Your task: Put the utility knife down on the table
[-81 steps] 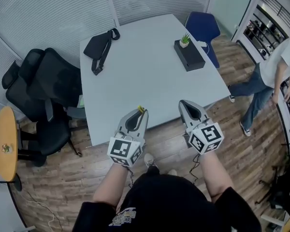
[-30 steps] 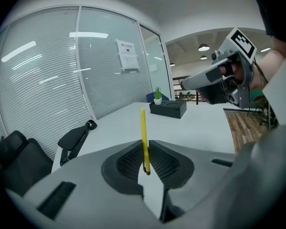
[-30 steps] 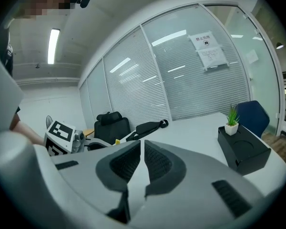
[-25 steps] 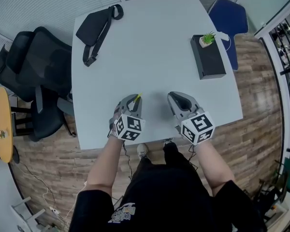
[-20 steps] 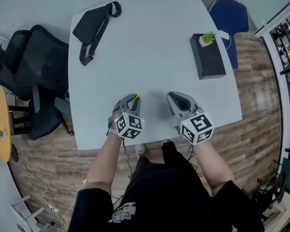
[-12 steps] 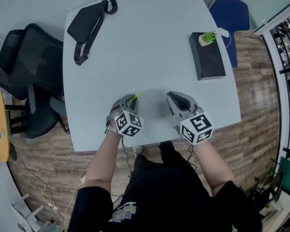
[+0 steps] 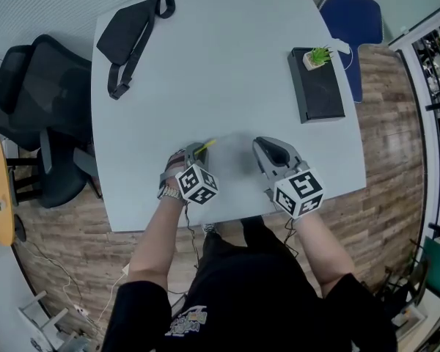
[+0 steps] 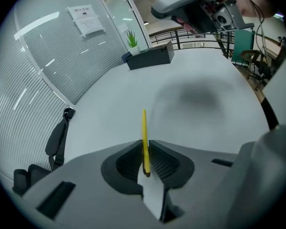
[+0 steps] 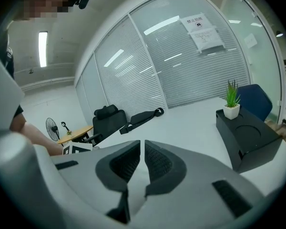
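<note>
A thin yellow utility knife stands clamped between the jaws of my left gripper, its tip pointing out over the table. From the head view the knife pokes past the left gripper, which is low over the near part of the white table. My right gripper hovers beside it to the right, jaws nearly together with nothing between them. The right gripper also shows high in the left gripper view.
A black sling bag lies at the table's far left. A black box with a small potted plant sits at the far right. Black office chairs stand left of the table, a blue chair behind the box.
The person has stepped up to the table. Both grippers now sit over its near part, and the left one has sunk lower and rolled, still holding the knife.
</note>
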A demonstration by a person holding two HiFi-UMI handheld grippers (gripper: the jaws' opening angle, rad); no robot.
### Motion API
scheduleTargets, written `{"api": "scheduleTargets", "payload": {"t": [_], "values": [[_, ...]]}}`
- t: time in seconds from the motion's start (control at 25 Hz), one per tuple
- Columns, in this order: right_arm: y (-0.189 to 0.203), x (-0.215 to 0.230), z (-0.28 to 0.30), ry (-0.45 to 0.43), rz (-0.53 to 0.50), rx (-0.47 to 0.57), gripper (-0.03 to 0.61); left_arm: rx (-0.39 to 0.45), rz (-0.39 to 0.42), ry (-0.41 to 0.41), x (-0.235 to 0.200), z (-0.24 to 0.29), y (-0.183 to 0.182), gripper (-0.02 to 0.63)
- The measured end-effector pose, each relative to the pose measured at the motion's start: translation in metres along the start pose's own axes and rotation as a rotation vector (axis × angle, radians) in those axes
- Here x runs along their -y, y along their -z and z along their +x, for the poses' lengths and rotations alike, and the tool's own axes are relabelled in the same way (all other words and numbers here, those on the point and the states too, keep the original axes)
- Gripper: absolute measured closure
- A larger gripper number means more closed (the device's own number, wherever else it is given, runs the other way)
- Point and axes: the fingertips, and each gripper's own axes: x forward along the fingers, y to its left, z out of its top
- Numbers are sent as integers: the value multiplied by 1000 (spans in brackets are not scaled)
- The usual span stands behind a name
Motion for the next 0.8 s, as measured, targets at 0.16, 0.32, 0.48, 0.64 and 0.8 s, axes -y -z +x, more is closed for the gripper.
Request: {"api": "scheduleTargets", "payload": {"t": [0.16,0.32,0.48,0.64,0.8], "values": [[1,3,0,4,6,-1,545,-13,4,12,2,4,1,569],[1,5,0,10,12,-2,545,-18,2,21,2,6,2,569],[3,5,-1,15,17,0,545,-18,-6,34,4,7,5,554],[2,4,-2,18,17,1,545,-4,-34,37,4,5,4,540],[2,0,-2,17,16,4,544,27,-83,27,-1,-1,1,540]]}}
